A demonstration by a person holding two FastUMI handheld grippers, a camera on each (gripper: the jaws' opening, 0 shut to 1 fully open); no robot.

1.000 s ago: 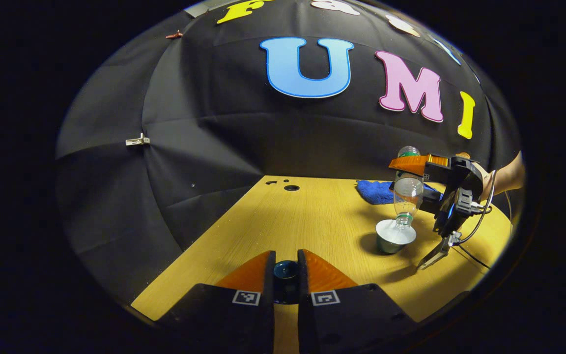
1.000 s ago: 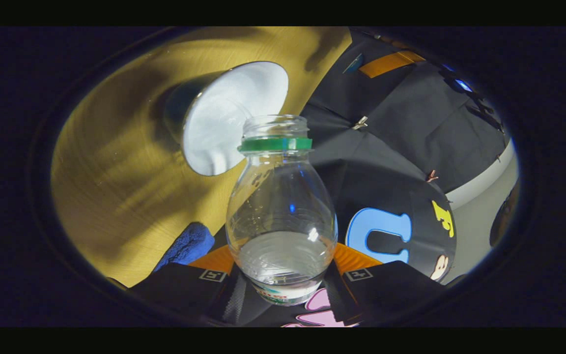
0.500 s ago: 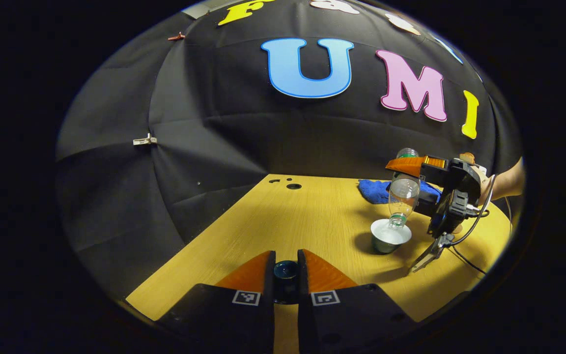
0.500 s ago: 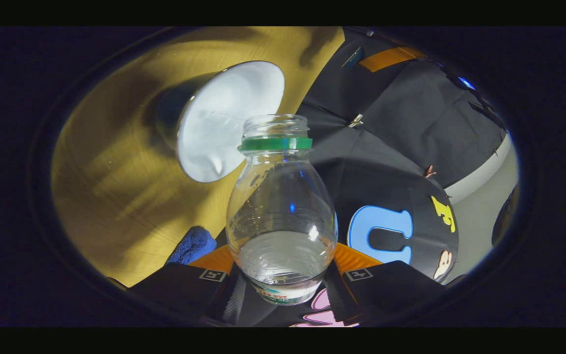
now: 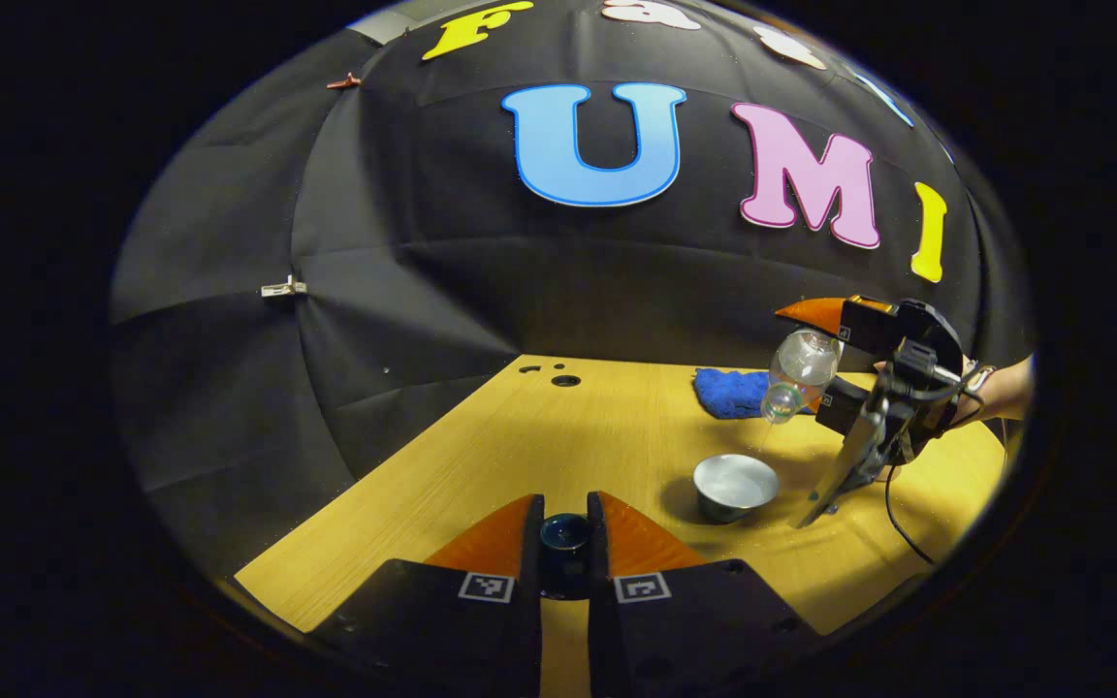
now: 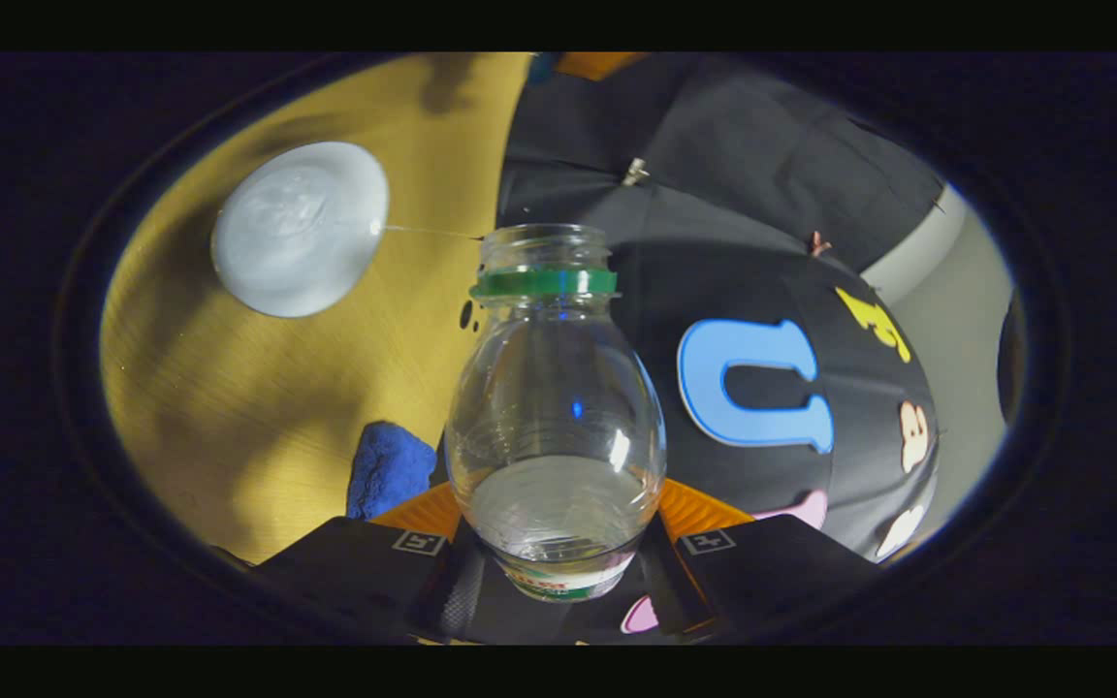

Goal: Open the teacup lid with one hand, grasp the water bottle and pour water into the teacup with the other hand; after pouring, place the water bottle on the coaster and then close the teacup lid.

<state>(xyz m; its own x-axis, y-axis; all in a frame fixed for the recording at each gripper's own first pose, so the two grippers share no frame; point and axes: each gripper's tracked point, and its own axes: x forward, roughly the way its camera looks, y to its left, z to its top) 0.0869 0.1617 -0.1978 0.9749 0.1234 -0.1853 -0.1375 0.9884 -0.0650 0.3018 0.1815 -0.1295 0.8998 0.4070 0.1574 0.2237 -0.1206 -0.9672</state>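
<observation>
The lid (image 5: 564, 532) is off the teacup (image 5: 735, 487) and is clamped between the fingers of the left gripper (image 5: 564, 543), held low over the near edge of the table (image 5: 558, 436). The water bottle (image 6: 555, 427) is gripped on both sides by the right gripper (image 6: 558, 543) and is tipped mouth-down above the table's right side, a little above and beyond the cup. Pouring is judged to be at its end — a thin thread of water is seen between the bottle's mouth and the cup, and some water is left in the bottle. Setting the bottle on the coaster and closing the cup are not yet done.

In the right gripper view the cup's glinting filled interior (image 6: 299, 229) and the thin stream are shown from above. In the left gripper view the side-on layout is given — the cup standing on the table toward its right edge, the blue cloth (image 5: 728, 392) near the far right corner behind it, and the right gripper (image 5: 811, 364) with a forearm behind it.
</observation>
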